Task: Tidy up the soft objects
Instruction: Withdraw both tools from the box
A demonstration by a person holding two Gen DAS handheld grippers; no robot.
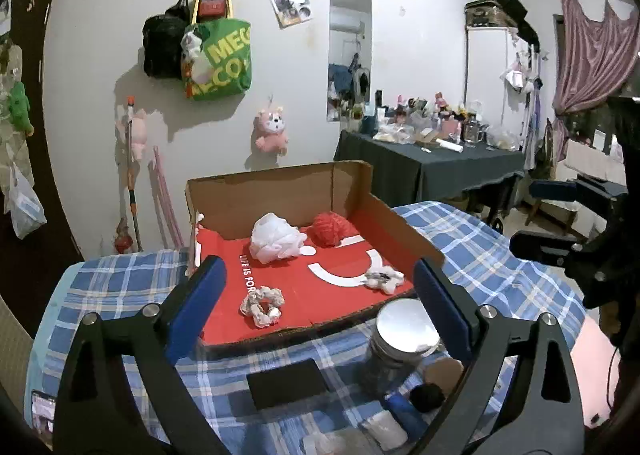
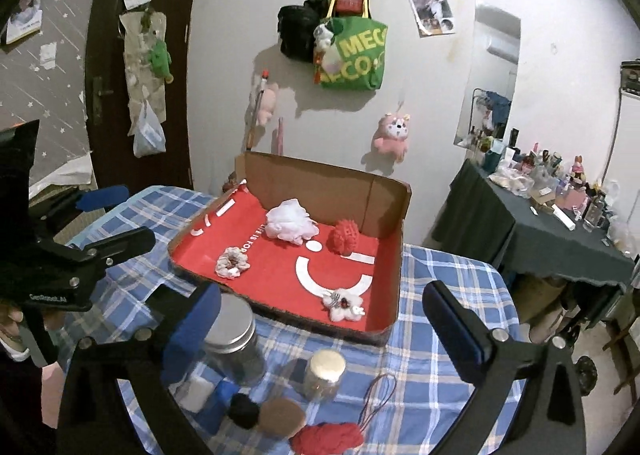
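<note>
An open cardboard box with a red floor (image 1: 344, 263) (image 2: 280, 275) sits on the blue plaid table. In it lie a white mesh puff (image 1: 276, 239) (image 2: 290, 225), a red yarn ball (image 1: 330, 229) (image 2: 344, 237), a white scrunchie (image 1: 262, 305) (image 2: 233, 262) and a white flower clip (image 1: 384, 279) (image 2: 345, 305). My left gripper (image 1: 320, 307) is open and empty above the box's near edge. My right gripper (image 2: 324, 331) is open and empty above the table in front of the box. A red soft thing (image 2: 328, 437), a black pom (image 2: 244, 411) and a brown round pad (image 2: 280, 417) lie near me.
A tall metal-lidded jar (image 1: 400, 347) (image 2: 234, 339) and a small jar (image 2: 324, 373) stand in front of the box. A black flat case (image 1: 288, 383) and a white pad (image 1: 386, 429) lie on the cloth (image 1: 120, 287). A cluttered dark table (image 1: 440, 163) stands at right.
</note>
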